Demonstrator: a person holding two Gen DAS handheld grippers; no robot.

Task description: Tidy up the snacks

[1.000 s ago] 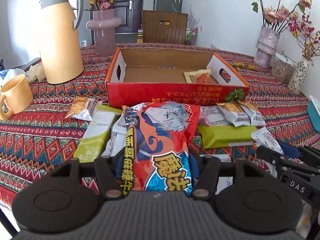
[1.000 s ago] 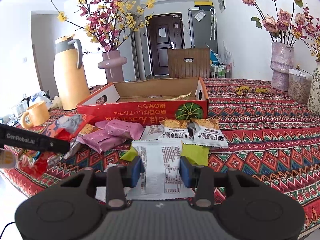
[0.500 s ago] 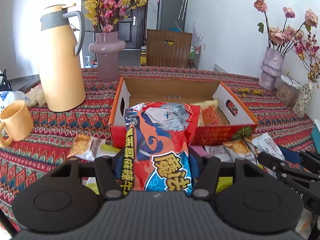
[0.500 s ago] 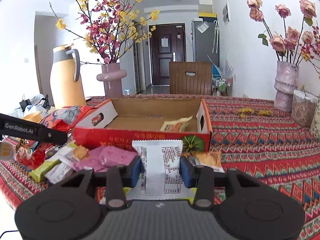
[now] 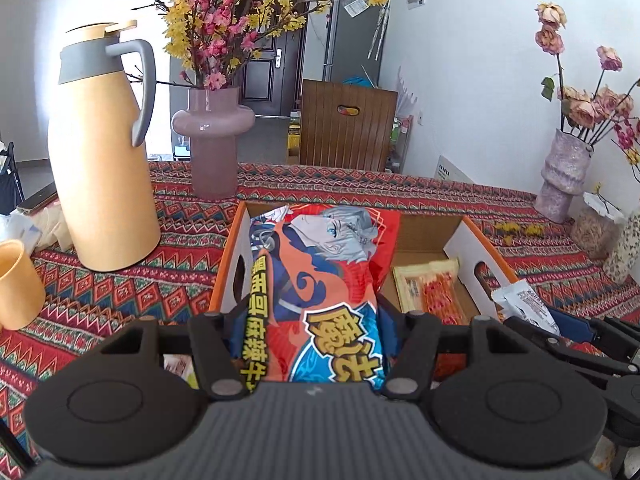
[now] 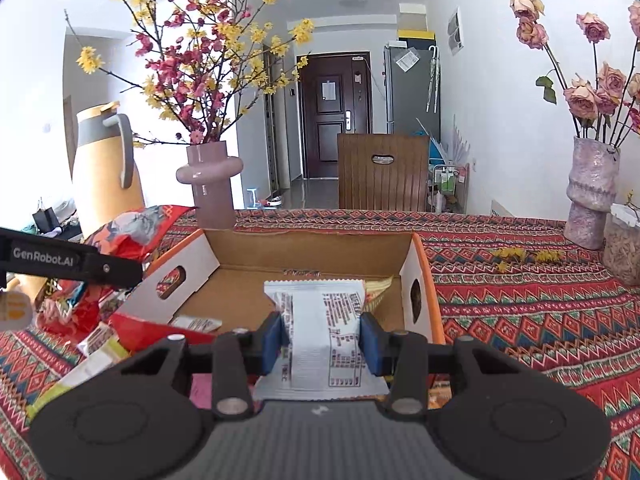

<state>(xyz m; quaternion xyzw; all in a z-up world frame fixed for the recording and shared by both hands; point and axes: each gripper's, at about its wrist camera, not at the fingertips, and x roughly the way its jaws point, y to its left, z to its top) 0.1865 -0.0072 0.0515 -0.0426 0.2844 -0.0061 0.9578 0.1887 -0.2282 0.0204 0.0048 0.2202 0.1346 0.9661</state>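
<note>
Above one open orange cardboard box (image 5: 486, 258), two grippers: left gripper (image 5: 310, 344) clamps one red cartoon-printed snack bag (image 5: 320, 280); right gripper (image 6: 322, 338) pinches one white snack packet (image 6: 322, 320). Only the left view shows one orange mug (image 5: 18, 284).

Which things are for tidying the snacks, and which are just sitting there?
For the job: the cardboard box, the big red snack bag in the left tongs, the white packet in the right tongs.

Just sitting there: the yellow jug, the pink vase, the cup.
</note>
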